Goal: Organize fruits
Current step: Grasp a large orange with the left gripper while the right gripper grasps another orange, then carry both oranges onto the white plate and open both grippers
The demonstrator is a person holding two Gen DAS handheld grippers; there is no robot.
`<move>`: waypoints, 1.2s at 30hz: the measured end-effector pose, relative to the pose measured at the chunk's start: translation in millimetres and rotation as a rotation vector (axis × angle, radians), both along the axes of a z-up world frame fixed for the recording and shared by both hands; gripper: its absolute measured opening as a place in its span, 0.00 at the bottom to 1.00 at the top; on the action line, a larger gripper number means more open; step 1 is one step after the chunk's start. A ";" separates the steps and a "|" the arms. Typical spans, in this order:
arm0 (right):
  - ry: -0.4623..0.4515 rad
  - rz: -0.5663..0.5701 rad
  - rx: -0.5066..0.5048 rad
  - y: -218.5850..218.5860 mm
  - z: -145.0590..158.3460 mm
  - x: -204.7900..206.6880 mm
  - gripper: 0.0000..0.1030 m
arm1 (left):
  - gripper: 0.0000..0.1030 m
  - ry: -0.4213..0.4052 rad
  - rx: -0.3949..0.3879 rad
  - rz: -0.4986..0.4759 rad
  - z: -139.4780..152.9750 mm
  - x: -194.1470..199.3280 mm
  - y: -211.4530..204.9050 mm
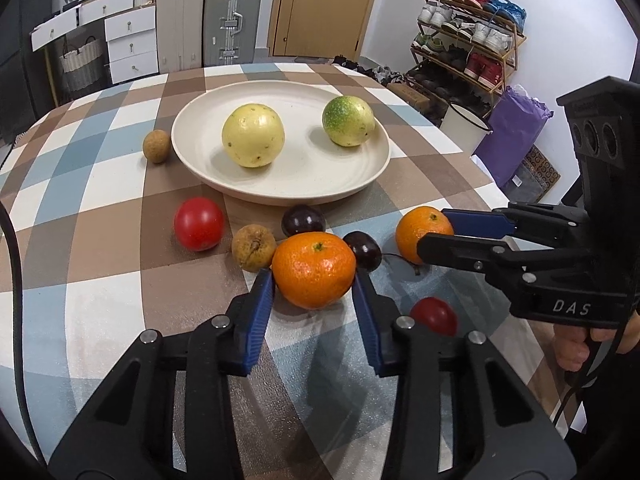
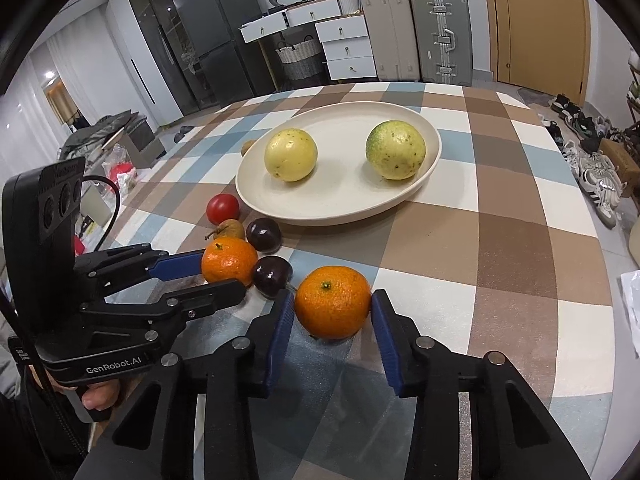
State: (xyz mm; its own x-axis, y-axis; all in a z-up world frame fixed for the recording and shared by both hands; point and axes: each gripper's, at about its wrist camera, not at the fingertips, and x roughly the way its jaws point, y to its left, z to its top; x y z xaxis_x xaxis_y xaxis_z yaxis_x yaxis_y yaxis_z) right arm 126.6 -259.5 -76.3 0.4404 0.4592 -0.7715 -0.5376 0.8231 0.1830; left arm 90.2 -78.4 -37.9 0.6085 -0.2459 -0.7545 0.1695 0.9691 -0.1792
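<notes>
My left gripper (image 1: 314, 280) is shut on a mandarin (image 1: 314, 270) resting on the checked tablecloth; its pads touch both sides. My right gripper (image 2: 333, 310) is shut on a second mandarin (image 2: 333, 302), also on the cloth; it shows in the left wrist view (image 1: 420, 236). A cream plate (image 1: 280, 188) behind holds a yellow passion fruit (image 1: 253, 135) and a green-yellow one (image 1: 348, 120). Two dark plums (image 1: 303, 220) (image 1: 362, 250), a brown longan (image 1: 253, 247) and a red tomato (image 1: 199, 223) lie between plate and grippers.
Another longan (image 1: 157, 145) lies left of the plate. A small red fruit (image 1: 434, 314) sits by my left gripper's right finger. The round table's edge (image 1: 492, 184) drops off to the right, with a shoe rack (image 1: 468, 40) beyond. Suitcases (image 2: 416, 32) and drawers stand behind.
</notes>
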 end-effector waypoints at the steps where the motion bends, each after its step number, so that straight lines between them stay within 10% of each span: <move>1: -0.009 -0.001 -0.001 -0.5 1.3 0.0 0.38 | 0.36 -0.008 -0.001 0.002 2.1 -0.8 0.5; 36: -0.080 -0.014 0.098 13.5 31.5 37.8 0.37 | 0.36 -0.071 0.017 0.120 33.5 55.7 51.1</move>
